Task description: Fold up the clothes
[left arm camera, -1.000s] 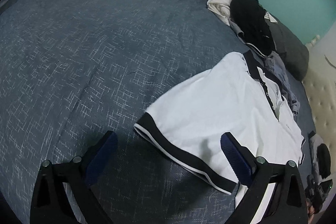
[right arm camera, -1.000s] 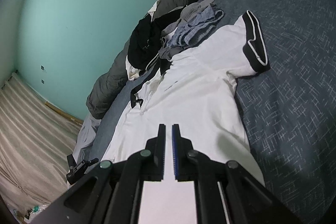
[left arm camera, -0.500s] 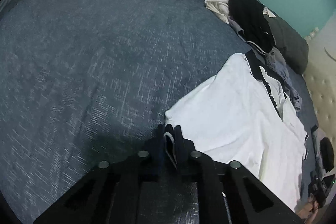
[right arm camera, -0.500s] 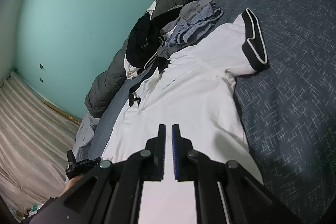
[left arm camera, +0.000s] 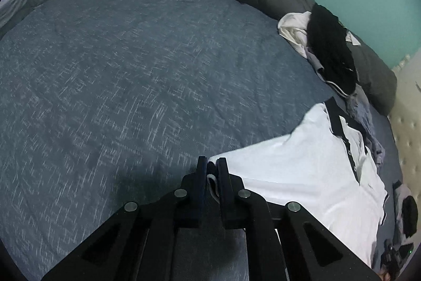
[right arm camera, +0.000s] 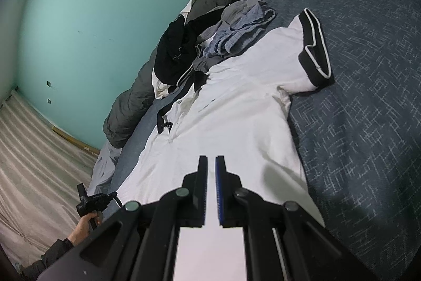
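Now sleeve cuff between jaws.

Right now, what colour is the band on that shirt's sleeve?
Black with a thin white stripe, on the sleeve cuff of the white shirt; right wrist view.

Right claw closed, apparently pinching the white polo's lower part. Polo flat on bed; clothes pile touching its collar.
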Tool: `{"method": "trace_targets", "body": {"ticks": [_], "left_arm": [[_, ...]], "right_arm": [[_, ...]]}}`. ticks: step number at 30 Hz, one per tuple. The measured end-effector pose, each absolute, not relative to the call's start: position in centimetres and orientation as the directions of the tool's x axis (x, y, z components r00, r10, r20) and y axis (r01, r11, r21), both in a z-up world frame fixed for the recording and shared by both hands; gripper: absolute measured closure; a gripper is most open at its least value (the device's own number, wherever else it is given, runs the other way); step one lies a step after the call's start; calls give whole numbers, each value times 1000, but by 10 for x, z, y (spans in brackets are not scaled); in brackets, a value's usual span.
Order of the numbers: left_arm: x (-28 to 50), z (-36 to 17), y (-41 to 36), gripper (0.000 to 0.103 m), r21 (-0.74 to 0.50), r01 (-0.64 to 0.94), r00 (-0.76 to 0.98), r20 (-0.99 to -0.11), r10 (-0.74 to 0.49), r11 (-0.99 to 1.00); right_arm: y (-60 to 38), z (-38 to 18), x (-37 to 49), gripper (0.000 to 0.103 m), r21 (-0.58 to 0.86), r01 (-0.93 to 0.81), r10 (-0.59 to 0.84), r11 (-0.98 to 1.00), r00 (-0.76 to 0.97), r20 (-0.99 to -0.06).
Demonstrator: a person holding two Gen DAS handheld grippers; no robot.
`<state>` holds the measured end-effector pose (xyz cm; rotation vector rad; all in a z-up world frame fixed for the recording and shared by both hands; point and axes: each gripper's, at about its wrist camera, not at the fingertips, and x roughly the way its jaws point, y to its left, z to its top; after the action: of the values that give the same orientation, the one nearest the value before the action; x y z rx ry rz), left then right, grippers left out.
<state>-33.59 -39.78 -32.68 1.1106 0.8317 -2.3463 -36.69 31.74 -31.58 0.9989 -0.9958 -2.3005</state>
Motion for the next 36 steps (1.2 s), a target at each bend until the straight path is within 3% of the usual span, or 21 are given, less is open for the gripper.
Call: {"method": "trace_targets", "body": {"ticks": [12, 13, 15, 16, 17, 21, 25, 29, 36], "left_arm": [[-342, -360, -399, 92, -353, 622, -547, -835, -65, -698], [-340, -359, -399, 88, -356, 623, -548, -834, -65, -696], [-335, -352, -397, 68, -346, 620, -548, -834, -72, -704], [-333, -348, -397, 48, -337, 618, -548, -833, -82, -710], [-330, -343, -396, 42, -327, 617, -549, -831, -94, -716], [-311, -321, -388, 42, -312, 609, -563, -817, -121, -730], [-306, -315, -355, 42, -358, 537, -591, -806, -38, -764], [-305, -330, -318, 42, -415, 500, -585, -809, 57, -760], [-304, -350, -298, 42, -463, 514, -578, -809, 108, -722]], "right_arm": [[314, -320, -370, 97, 753, 105, -628, -649, -632, -454], [314, -320, -370, 97, 753, 104, -627, -649, -633, -454], [315, -319, -369, 97, 756, 103, -628, -646, -635, -450], [315, -319, -369, 97, 759, 103, -629, -643, -636, -447], [315, -318, -369, 97, 761, 104, -631, -640, -636, -443], [316, -317, -369, 97, 771, 108, -639, -628, -638, -431], [317, -316, -368, 97, 779, 109, -645, -618, -637, -422], [319, -316, -368, 97, 788, 102, -647, -608, -639, -416], [322, -315, -368, 97, 789, 99, -644, -606, -644, -413]]}}
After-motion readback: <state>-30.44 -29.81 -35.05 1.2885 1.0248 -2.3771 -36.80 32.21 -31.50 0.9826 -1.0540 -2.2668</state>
